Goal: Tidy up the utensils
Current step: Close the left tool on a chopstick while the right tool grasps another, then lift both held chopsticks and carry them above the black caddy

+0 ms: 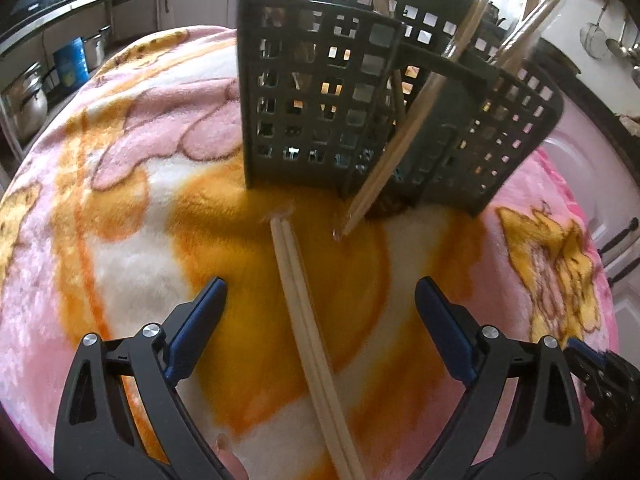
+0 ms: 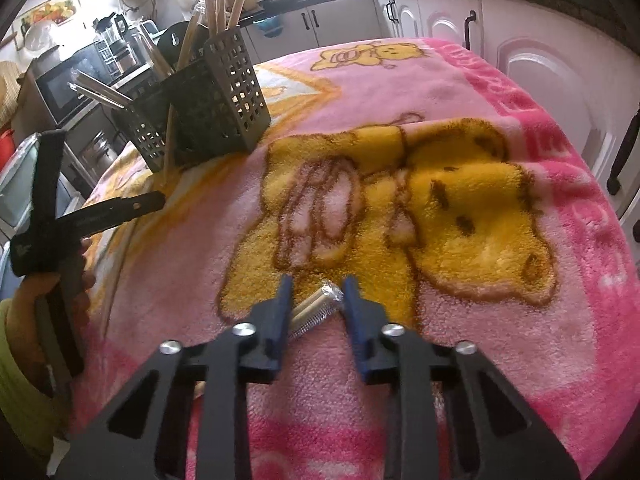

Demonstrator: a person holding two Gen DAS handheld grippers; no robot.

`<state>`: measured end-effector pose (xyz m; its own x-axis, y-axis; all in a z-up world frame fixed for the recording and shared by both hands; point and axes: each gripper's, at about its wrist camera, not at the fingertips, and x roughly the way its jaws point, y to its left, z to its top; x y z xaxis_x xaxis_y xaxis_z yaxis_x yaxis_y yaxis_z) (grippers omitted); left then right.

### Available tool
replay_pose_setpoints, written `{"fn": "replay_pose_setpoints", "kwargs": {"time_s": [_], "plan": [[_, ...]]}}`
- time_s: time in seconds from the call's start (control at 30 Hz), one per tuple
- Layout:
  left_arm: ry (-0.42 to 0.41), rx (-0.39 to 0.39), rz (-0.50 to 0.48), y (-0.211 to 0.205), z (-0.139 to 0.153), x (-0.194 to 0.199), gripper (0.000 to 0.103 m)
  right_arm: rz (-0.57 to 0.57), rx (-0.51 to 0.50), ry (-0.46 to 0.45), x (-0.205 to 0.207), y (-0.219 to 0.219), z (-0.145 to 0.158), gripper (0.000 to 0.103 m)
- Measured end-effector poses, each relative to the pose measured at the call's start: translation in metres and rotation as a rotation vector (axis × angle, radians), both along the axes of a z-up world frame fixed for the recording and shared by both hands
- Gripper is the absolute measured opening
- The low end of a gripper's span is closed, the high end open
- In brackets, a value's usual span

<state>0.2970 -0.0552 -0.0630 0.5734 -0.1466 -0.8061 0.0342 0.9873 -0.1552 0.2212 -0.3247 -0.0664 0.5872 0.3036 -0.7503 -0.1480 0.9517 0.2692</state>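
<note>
the left tongs stand spread wide over a wrapped pair of chopsticks that lies flat on the pink and orange blanket covering the tabletop, its far end pointing toward the dark perforated utensil caddy; the pads do not touch it. the pair runs lengthwise between the two blue pads and on under the camera. in the right wrist view the right tongs sit narrowed around the crinkled end of a clear-wrapped pair of sticks, with that end between the pads; whether the pads actually press it cannot be told, since a sliver of gap seems to show on the right side. the caddy stands well apart, at the far left of the blanket, already holding several upright wooden sticks, and one more wrapped pair leans against its front with its tip on the blanket. these chopsticks look light, stiff and thin, and their plastic sleeve is likely slick, so a pinch across the narrow width, somewhere near the middle of the length, should keep them from pivoting; a grip at the very end would probably let the long part droop or swing. the soft pile of the blanket gives underneath, so the pads may need to sink a little to get below the sticks. little force should be needed.
</note>
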Motion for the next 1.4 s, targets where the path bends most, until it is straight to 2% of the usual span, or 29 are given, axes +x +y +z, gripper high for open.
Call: {"fn": "replay_pose_setpoints", "kwargs": {"time_s": [0.03,0.07,0.17,0.2,0.3,0.4,0.53,0.9,1.0,1.4], "plan": [[0.001,0.005,0.005,-0.001,0.000,0.002,0.085,0.005,0.006,0.002,0.002,0.000,0.001,0.009],[0.000,0.011,0.012,-0.002,0.000,0.004,0.083,0.009,0.004,0.002,0.004,0.003,0.002,0.008],[-0.010,0.051,0.032,-0.002,0.001,0.008,0.060,0.028,-0.001,-0.009,0.008,0.009,0.006,0.007],[-0.016,0.063,0.040,0.000,0.001,0.009,0.049,0.038,-0.001,-0.012,0.010,0.011,0.008,0.007],[-0.023,0.060,0.050,0.008,0.003,0.009,0.023,0.051,-0.003,-0.035,0.014,0.017,0.015,0.006],[-0.024,0.032,0.037,0.019,0.006,0.010,0.008,0.064,0.003,-0.061,0.019,0.024,0.026,0.006],[-0.027,-0.017,0.022,0.030,0.009,0.006,0.001,0.089,0.003,-0.108,0.024,0.034,0.044,0.006],[-0.094,-0.085,-0.030,0.039,0.033,-0.022,0.001,0.119,0.005,-0.209,0.032,0.049,0.083,0.005],[-0.130,-0.103,-0.035,0.040,0.050,-0.033,0.001,0.122,0.006,-0.232,0.032,0.051,0.094,0.005],[-0.291,-0.147,-0.055,0.031,0.123,-0.039,0.001,0.151,0.002,-0.368,0.034,0.063,0.154,0.005]]}}
